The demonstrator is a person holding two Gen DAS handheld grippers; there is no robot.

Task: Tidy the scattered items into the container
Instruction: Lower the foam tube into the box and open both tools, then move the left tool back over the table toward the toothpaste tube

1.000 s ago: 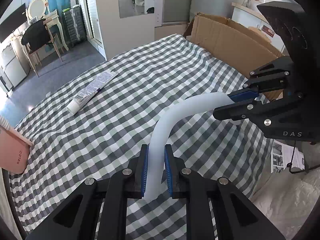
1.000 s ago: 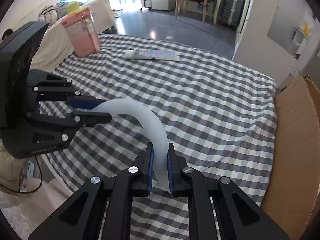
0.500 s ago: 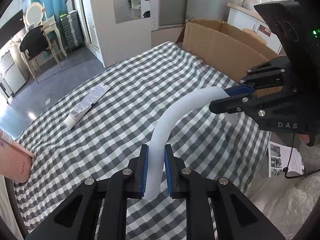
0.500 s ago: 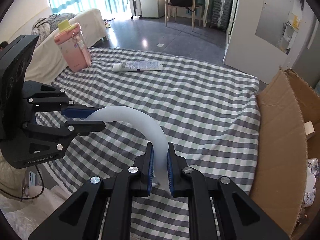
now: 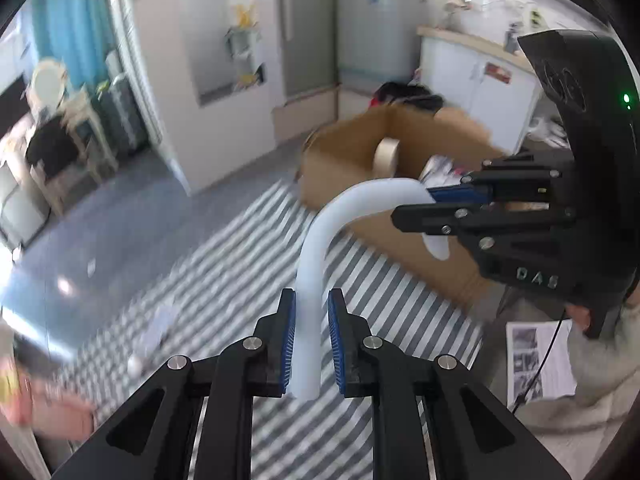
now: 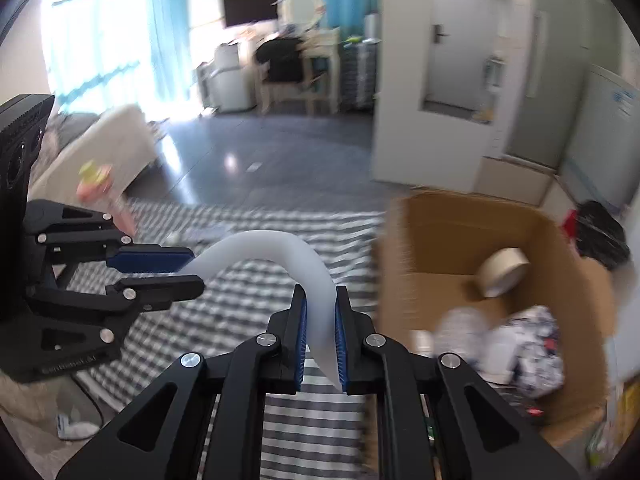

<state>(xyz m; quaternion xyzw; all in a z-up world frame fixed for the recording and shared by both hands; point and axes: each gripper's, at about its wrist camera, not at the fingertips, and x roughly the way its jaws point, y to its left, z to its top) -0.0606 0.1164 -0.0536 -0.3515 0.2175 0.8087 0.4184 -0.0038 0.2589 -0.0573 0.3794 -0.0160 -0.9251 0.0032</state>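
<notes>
A bent white flexible tube (image 5: 320, 240) is held at both ends, arching between the grippers; it also shows in the right wrist view (image 6: 280, 252). My left gripper (image 5: 312, 344) is shut on one end. My right gripper (image 6: 320, 332) is shut on the other end and appears in the left wrist view (image 5: 432, 208) near the open cardboard box (image 5: 400, 132). The box (image 6: 560, 248) stands past the edge of the checked table (image 6: 248, 320) and holds a tape roll (image 6: 502, 272) and crumpled items. Both views are motion-blurred.
A pink bottle (image 6: 104, 192) and a toothpaste tube (image 5: 156, 332), both blurred, remain on the checked cloth. Papers (image 5: 536, 360) lie on the floor at the right. A white wall pillar (image 5: 168, 80) and a chair with desk (image 6: 288, 68) stand beyond the table.
Both grippers have lifted and swung with the tube toward the cardboard box. The box's inside now shows, and the table has dropped lower in both views.
</notes>
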